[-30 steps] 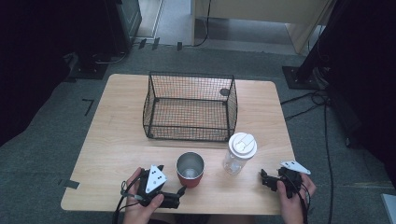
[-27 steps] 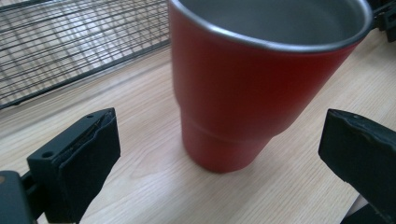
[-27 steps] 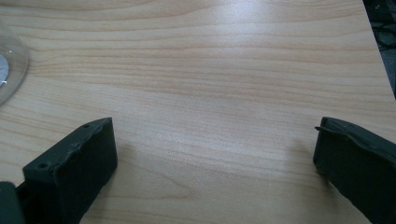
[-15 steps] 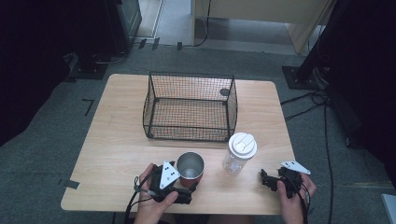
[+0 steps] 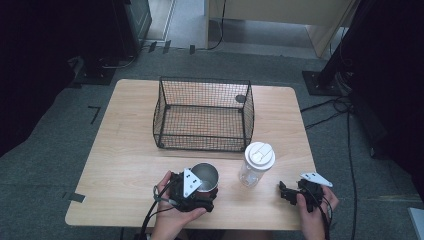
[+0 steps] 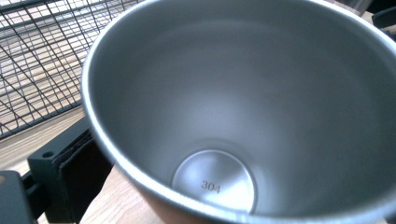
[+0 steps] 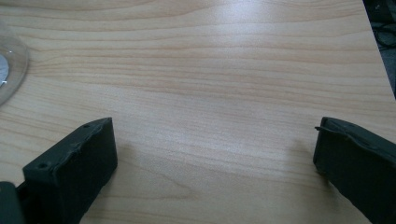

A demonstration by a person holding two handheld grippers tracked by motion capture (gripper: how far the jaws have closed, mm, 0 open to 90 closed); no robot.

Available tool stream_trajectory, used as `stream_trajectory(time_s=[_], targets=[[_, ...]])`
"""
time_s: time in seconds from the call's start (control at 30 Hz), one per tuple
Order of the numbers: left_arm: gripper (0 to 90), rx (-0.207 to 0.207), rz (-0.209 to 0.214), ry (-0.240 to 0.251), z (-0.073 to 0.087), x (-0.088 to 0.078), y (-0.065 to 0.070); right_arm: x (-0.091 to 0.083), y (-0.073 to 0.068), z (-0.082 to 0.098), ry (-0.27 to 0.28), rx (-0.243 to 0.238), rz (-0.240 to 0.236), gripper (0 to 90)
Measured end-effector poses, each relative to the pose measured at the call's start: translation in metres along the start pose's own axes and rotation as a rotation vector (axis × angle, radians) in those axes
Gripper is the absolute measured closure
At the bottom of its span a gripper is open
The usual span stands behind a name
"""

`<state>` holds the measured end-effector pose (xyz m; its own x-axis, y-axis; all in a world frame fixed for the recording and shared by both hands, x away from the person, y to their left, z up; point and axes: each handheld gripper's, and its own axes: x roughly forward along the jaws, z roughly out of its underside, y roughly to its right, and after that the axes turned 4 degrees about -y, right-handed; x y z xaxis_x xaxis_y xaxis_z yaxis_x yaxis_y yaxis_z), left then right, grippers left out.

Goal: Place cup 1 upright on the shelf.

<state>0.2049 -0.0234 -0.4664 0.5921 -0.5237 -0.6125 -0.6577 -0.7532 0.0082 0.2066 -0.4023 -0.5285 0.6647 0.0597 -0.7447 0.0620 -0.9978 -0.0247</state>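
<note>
your left gripper (image 5: 200, 192) is right up on the steel cup (image 5: 205, 177), which stands upright on the bench (image 5: 125, 165) near your edge. in the left gripper view the cup (image 6: 243, 107) sits between the fingers, so close you look straight down into it and can read "304" stamped on the bottom. one finger (image 6: 70, 172) shows just outside the cup's wall, down at the lower left, with its pad very near the wall, though i can't tell if it's actually touching. the other finger is hidden behind the cup, so whether you've clamped it or are just sitting around it, i can't tell.

beyond the cup from those fingers is the black wire basket (image 5: 204, 114), standing on the bench, and you can see its mesh (image 6: 42, 56) past the cup's rim in the left gripper view too.

your right gripper (image 5: 290, 192) is low over the bench near your edge, well apart from the cup. its fingers (image 7: 74, 163) are spread wide with nothing but bare wood between them, so it's holding nothing. off to the left of those fingers stands the clear bottle with the white lid (image 5: 256, 163), upright, between the two grippers and a bit farther out than both. the curved edge of its clear base (image 7: 9, 70) just pokes into the right gripper view, clear of the fingers and not touching them.
</note>
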Motion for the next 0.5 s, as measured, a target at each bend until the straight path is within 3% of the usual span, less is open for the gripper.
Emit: stream_trajectory(time_s=[0.23, 0.5], targets=[[7.8, 0.023, -0.017, 0.020, -0.0027, 0.0057, 0.0026, 0.0000, 0.0000, 0.0000, 0.000, 0.000, 0.000, 0.0], [8.1, 0.036, -0.041, 0.040, -0.0037, 0.0073, 0.0019, 0.0000, 0.0001, 0.0000, 0.001, -0.001, 0.000, 0.0]])
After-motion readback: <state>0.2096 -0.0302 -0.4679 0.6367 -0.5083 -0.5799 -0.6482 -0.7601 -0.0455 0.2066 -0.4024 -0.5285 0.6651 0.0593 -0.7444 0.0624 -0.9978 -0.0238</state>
